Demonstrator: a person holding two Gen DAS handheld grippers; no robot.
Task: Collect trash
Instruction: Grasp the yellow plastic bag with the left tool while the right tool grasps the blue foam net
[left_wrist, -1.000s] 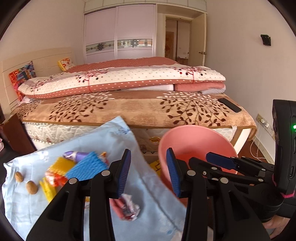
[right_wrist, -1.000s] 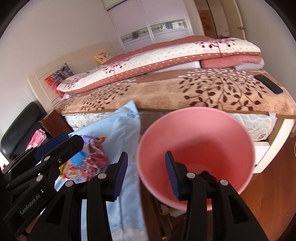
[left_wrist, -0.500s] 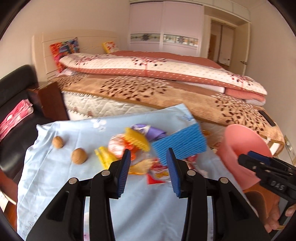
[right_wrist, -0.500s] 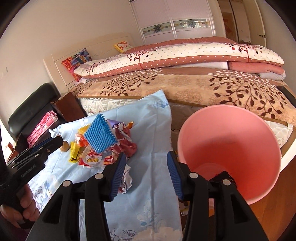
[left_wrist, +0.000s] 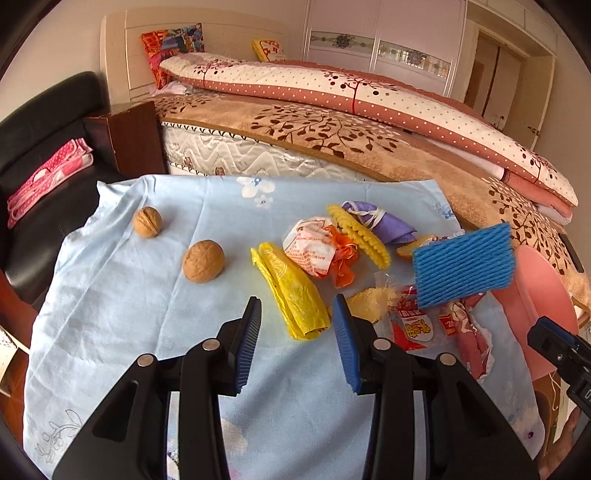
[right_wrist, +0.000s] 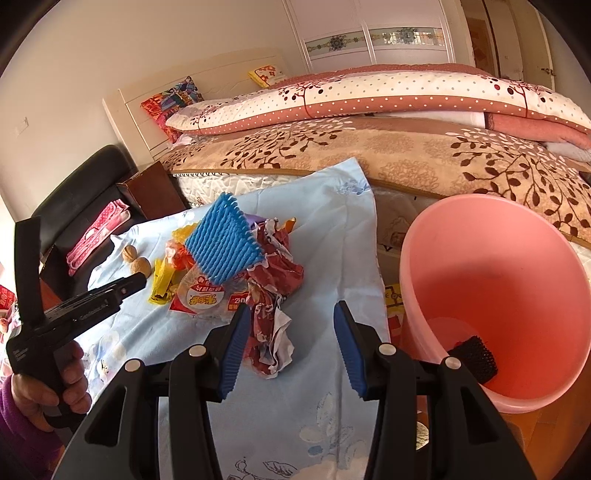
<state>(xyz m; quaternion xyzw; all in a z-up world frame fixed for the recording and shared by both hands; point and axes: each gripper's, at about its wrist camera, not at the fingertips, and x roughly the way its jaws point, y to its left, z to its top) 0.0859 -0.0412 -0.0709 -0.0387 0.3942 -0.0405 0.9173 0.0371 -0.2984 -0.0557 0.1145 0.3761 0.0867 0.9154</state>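
Left wrist view: left gripper (left_wrist: 296, 334) hovering lower centre, fingers apart, gripping nothing, above yellow wrapper (left_wrist: 291, 291) on blue cloth (left_wrist: 122, 314). Two walnuts (left_wrist: 203, 260) lying centre left.

Right wrist view: right gripper (right_wrist: 288, 349) hanging lower centre, fingers apart, empty, over red wrapper (right_wrist: 271, 291). Pink bin (right_wrist: 495, 291) standing at right.

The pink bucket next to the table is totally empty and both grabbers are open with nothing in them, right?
Not quite. The pink bucket is not empty: the right wrist view shows a small black ribbed thing lying at its bottom. The rest holds: the left gripper and the right gripper are both open with nothing between their pads.
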